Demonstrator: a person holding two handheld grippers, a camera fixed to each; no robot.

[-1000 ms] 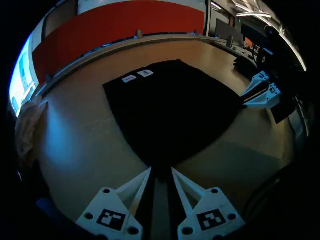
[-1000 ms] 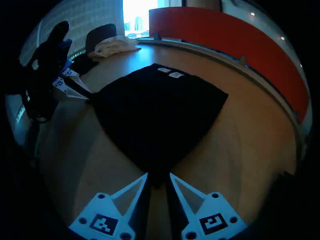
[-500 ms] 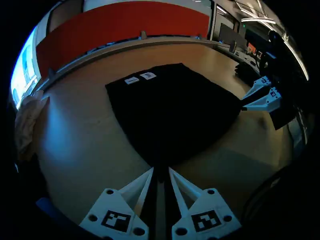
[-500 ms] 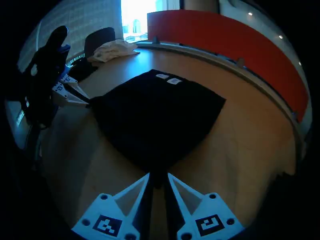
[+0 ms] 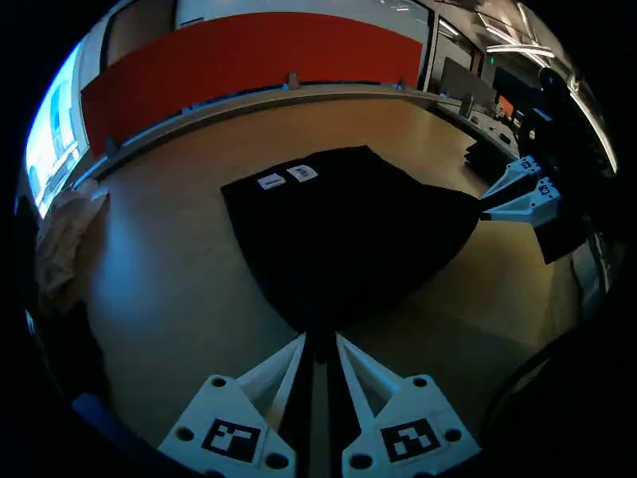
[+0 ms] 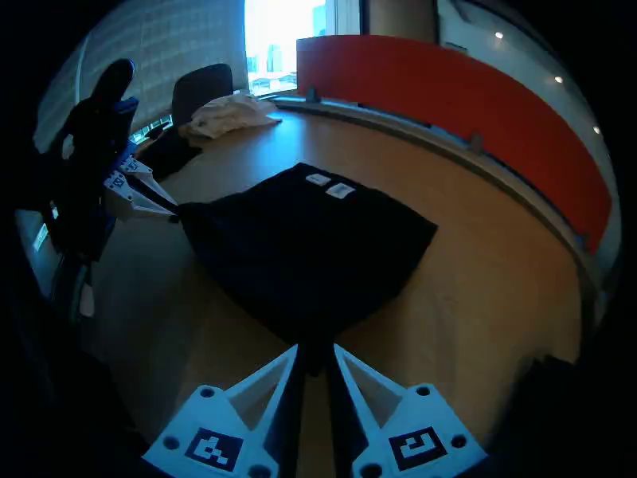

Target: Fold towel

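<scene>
Black towel [image 5: 350,231], 2 white tags [image 5: 302,172], illegible

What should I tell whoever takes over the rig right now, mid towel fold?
Left hand-held gripper: shut on one near corner of the black towel.
Right hand-held gripper: shut on the other near corner.
The towel is spread on the wooden table, white labels at its far edge.
Done: both corners gripped; no fold shows yet.
Left: probably carry both corners over to the far edge, lay down, release.
</scene>
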